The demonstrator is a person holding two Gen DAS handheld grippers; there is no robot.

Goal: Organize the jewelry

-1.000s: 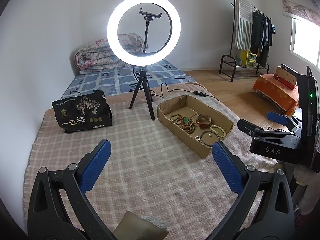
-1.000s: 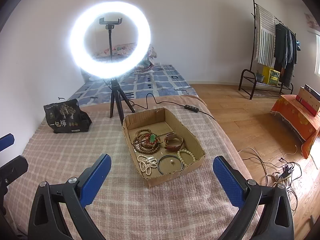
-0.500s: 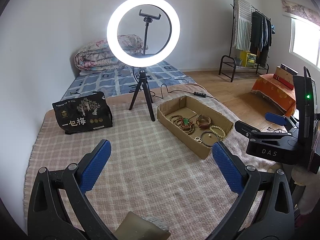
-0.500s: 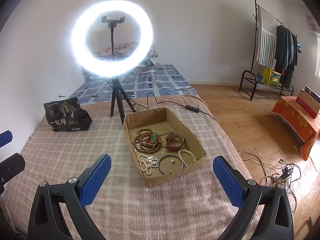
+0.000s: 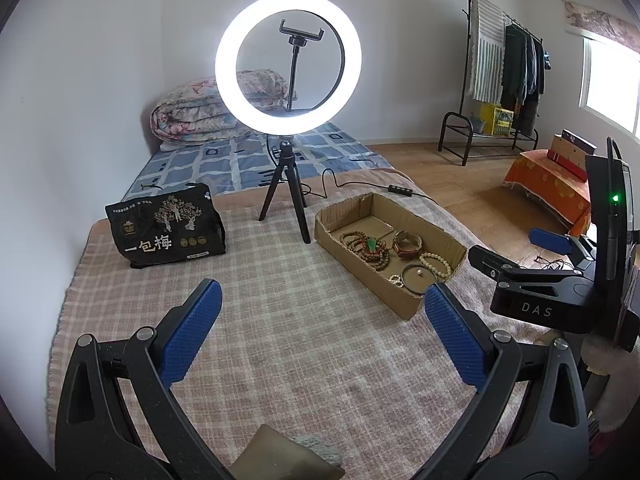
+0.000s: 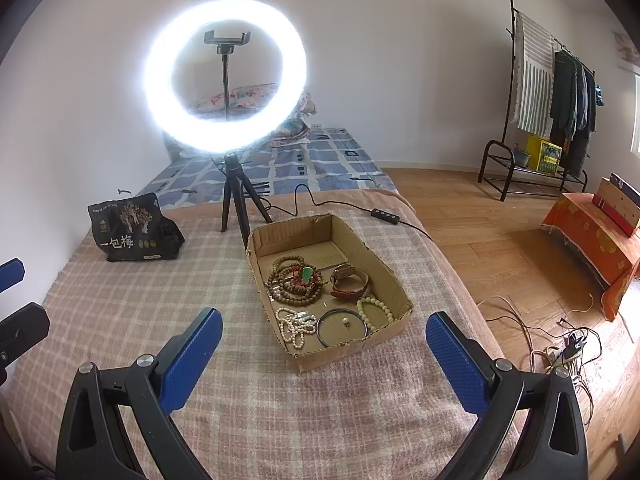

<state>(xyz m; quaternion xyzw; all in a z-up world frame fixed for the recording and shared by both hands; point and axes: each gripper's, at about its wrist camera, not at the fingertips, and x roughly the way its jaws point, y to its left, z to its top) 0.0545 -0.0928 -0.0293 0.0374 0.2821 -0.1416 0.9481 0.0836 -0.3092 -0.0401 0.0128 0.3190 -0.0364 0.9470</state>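
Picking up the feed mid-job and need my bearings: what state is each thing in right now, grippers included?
left gripper: open, empty, above the blanket
right gripper: open, empty, short of the box
cardboard box: open-topped, upright on the blanket
brown bead strands: piled in the box
watch: in the box, strap curled
dark bangle: flat in the box
ring light: on
black bag: upright

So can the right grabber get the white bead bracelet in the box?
Probably yes. The right gripper is open, the cardboard box has no lid, and the white bead bracelet lies uncovered near its front.
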